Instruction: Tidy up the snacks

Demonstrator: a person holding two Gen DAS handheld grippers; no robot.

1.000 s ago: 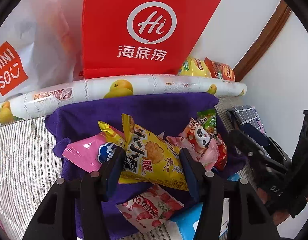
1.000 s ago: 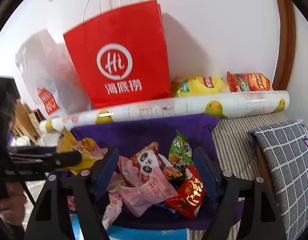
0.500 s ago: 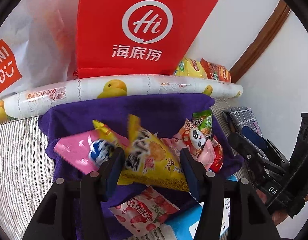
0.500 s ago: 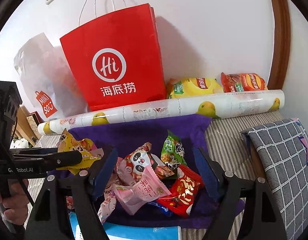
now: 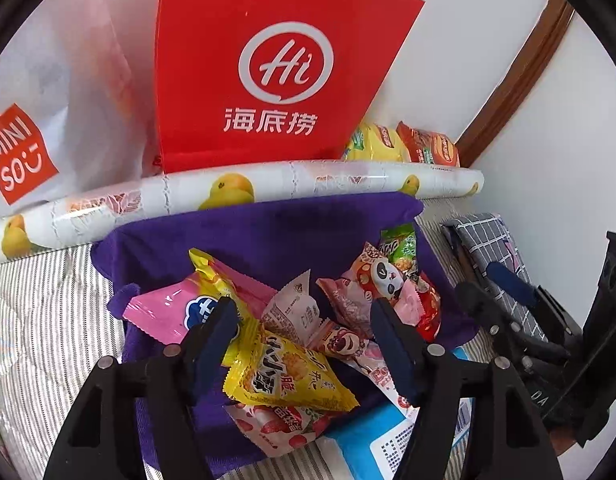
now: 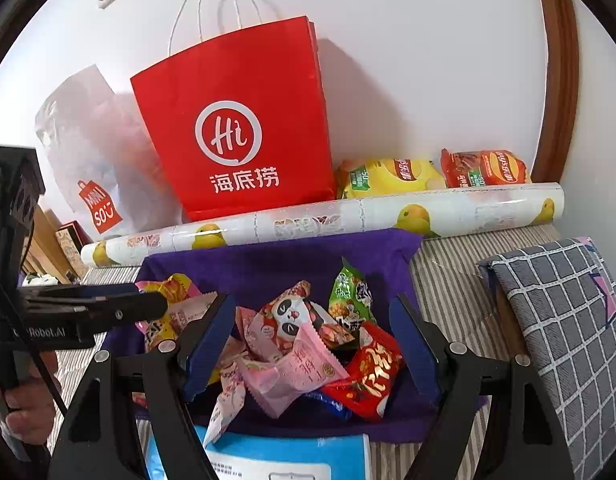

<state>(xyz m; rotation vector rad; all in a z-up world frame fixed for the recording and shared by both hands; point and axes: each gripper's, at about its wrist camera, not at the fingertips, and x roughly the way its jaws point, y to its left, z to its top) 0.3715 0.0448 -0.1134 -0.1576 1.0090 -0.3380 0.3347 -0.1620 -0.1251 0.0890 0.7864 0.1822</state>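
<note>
A heap of small snack packets lies on a purple cloth [image 5: 268, 232]. In the left wrist view, my left gripper [image 5: 304, 312] hovers over the heap with its jaws opening. The yellow snack packet [image 5: 284, 376] lies loose below and between the fingers, and no pad presses on it. A pink packet [image 5: 168, 312] sits to its left and a panda packet [image 5: 379, 276] to its right. My right gripper [image 6: 311, 312] stands open above the panda packet [image 6: 288, 316], a green packet [image 6: 347, 292] and a red packet [image 6: 371, 368], gripping none of them.
A red paper bag [image 6: 236, 120] and a white plastic bag [image 6: 88, 140] stand against the wall behind a fruit-printed roll [image 6: 327, 216]. Two crisp bags [image 6: 387, 178] lie beside the red bag. A grey checked cushion [image 6: 567, 320] is at the right, and a blue pack [image 6: 268, 456] at the cloth's near edge.
The left jaws have widened and the yellow packet has dropped out of them onto the heap, lying lower and tilted. The right gripper has stayed put.
</note>
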